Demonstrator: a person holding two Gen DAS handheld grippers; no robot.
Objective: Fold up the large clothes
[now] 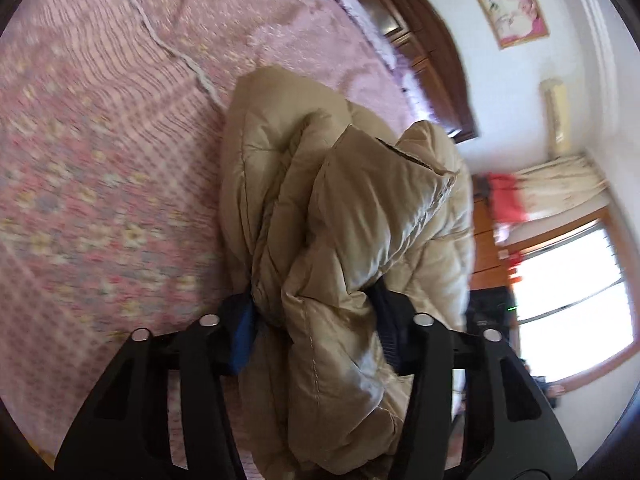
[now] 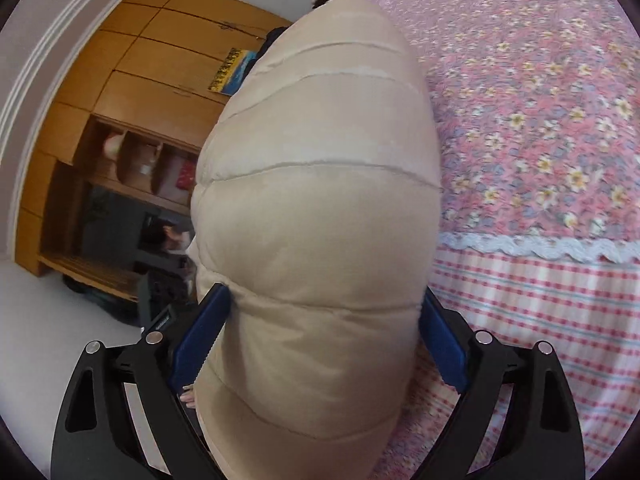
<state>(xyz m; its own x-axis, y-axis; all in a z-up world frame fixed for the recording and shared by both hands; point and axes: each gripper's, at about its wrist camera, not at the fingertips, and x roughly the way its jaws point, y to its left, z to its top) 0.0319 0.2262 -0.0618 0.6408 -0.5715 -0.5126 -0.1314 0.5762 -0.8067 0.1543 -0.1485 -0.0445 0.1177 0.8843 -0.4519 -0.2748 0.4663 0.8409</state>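
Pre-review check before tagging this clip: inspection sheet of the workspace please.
Surface: bed with pink floral cover, checked sheet at its edge.
Job's things: beige puffer jacket, bunched, held over the bed.
Clutter: nothing seen.
Grippers: left gripper shut on a gathered fold; right gripper shut on a thick puffy section, fingers wide apart.
Cables: nothing seen.
Surroundings: wooden wardrobe, framed picture, window.

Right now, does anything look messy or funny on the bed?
The puffy tan jacket is bunched into a lumpy wad, not flat, with both the left gripper and right gripper squeezing it above the floral bedspread.
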